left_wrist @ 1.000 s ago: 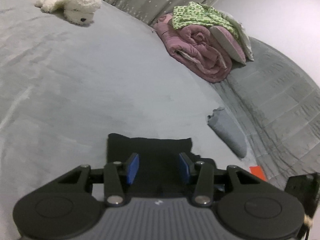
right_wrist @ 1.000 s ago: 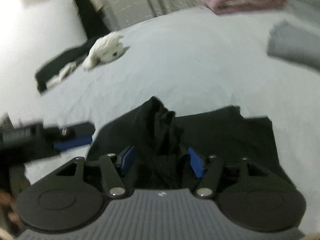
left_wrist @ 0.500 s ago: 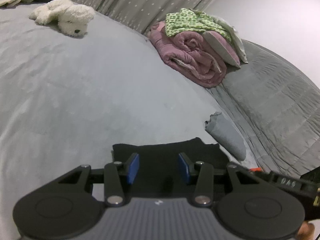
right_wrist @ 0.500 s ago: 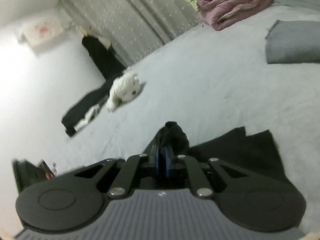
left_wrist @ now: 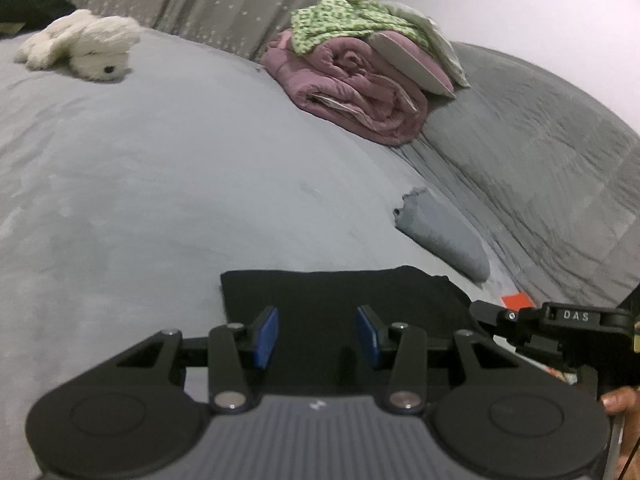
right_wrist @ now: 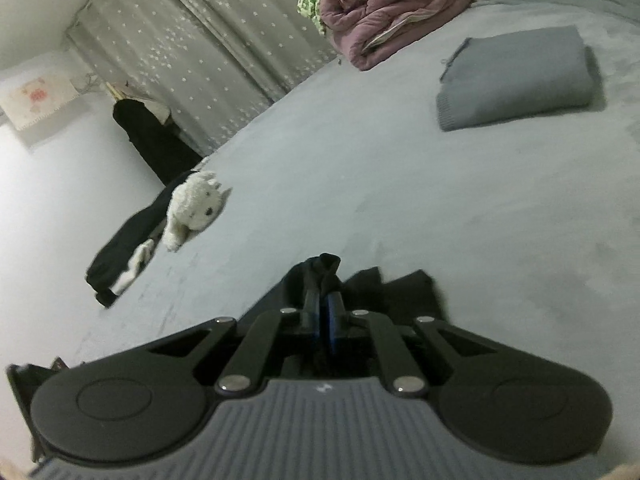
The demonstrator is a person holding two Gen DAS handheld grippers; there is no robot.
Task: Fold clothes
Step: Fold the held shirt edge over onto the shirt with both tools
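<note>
A black garment (left_wrist: 328, 300) lies flat on the grey bed. My left gripper (left_wrist: 317, 338) is open just above its near part, holding nothing. My right gripper (right_wrist: 326, 314) is shut on a bunched fold of the same black garment (right_wrist: 320, 270) and holds it lifted off the bed; the rest of the cloth trails to the right of the fingers. The right gripper's body (left_wrist: 560, 328) shows at the right edge of the left wrist view, beside the garment.
A folded grey garment (right_wrist: 516, 80) lies at the far right; it also shows in the left wrist view (left_wrist: 444, 236). A rolled pink quilt (left_wrist: 352, 88) with green cloth is at the back. A white plush toy (right_wrist: 194, 208) and dark clothes (right_wrist: 132, 240) lie at left.
My right gripper closed on a bunch of the black garment and lifted it. My left gripper stayed open and shifted slightly over the garment.
</note>
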